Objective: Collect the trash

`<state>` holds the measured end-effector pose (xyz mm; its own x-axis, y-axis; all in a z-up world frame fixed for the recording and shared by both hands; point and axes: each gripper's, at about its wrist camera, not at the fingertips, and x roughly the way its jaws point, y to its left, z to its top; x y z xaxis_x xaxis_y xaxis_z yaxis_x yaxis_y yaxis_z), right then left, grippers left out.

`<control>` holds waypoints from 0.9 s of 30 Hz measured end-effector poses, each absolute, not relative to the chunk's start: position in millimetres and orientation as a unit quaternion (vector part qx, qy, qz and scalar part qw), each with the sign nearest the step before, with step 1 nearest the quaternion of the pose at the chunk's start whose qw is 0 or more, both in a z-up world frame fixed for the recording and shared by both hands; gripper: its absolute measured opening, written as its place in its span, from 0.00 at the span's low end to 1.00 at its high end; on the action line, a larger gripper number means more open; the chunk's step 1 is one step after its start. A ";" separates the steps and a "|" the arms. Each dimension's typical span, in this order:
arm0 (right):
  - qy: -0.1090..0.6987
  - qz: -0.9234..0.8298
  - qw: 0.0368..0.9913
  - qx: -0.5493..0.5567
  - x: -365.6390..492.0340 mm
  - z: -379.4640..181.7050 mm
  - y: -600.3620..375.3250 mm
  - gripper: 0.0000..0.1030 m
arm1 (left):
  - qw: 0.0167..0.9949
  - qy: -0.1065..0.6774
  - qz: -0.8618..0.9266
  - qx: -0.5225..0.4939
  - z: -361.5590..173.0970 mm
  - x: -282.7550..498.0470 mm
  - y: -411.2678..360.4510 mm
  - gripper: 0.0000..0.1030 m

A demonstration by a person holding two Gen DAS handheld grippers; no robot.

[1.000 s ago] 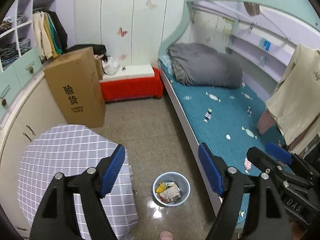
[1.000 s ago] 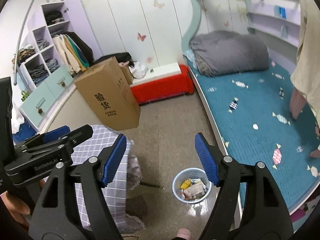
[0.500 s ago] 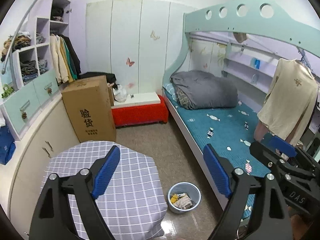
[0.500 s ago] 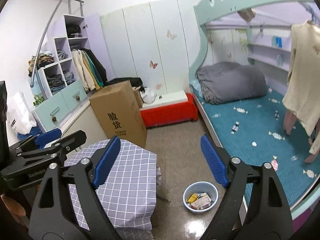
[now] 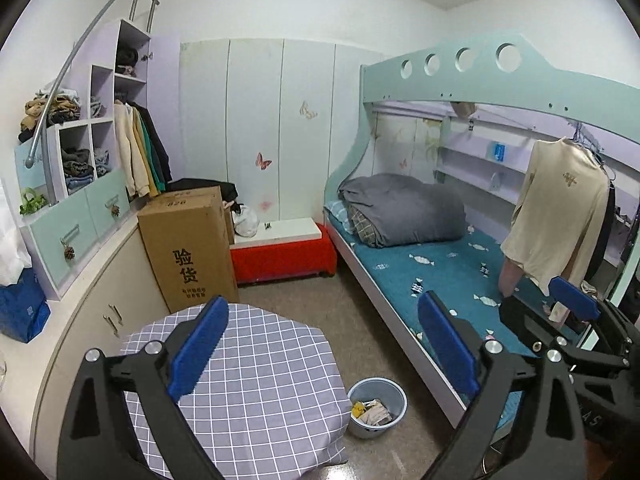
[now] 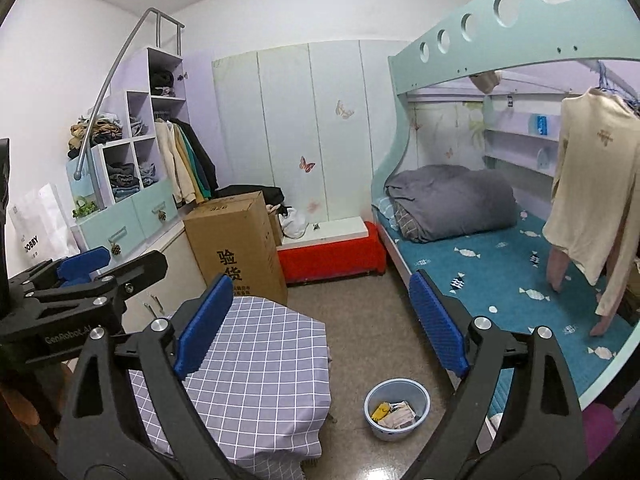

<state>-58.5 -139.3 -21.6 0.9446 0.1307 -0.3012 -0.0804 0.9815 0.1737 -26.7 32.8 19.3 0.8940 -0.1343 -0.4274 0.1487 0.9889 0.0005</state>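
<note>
The trash (image 5: 373,411) in the bin (image 5: 394,393) is too small to identify, and the table (image 5: 256,380) hides the floor beneath

One bin (image 5: 377,406), one box (image 5: 188,246), two grippers.

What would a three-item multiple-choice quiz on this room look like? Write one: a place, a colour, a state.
1. Where is the bin?
A. on the bed
B. on the floor between table and bed
C. on the box

2. What colour is the bench by the wall?
A. red
B. green
C. black

3. What is in the bin?
A. nothing
B. water
C. trash

Answers:
1 B: it stands on the floor, table to its left, bed to its right.
2 A: its front is red.
3 C: trash lies inside.
</note>
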 end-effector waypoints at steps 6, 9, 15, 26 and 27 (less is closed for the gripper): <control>0.145 0.041 0.985 0.079 -78.9 -16.2 -137.6 0.88 | 0.976 0.203 -0.077 0.021 28.5 -40.6 34.2 0.93; 0.141 0.036 0.986 0.080 -84.9 -13.4 -137.9 0.88 | 0.977 0.198 -0.080 0.016 32.0 -46.6 34.2 0.94; 0.135 0.030 0.987 0.082 -92.6 -10.5 -139.1 0.89 | 0.978 0.192 -0.082 0.020 34.2 -54.1 31.0 0.94; 0.140 0.035 0.986 0.088 -94.8 -11.8 -139.5 0.89 | 0.978 0.191 -0.076 0.022 34.8 -55.1 28.7 0.94; 0.141 0.034 0.986 0.088 -95.5 -13.0 -139.9 0.89 | 0.979 0.190 -0.076 0.023 35.2 -54.9 28.8 0.94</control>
<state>-95.5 -139.9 -13.0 0.9581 0.0921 -0.2713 -0.0425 0.9822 0.1832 -54.9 28.8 35.2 0.9164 -0.1393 -0.3752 0.1568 0.9875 0.0164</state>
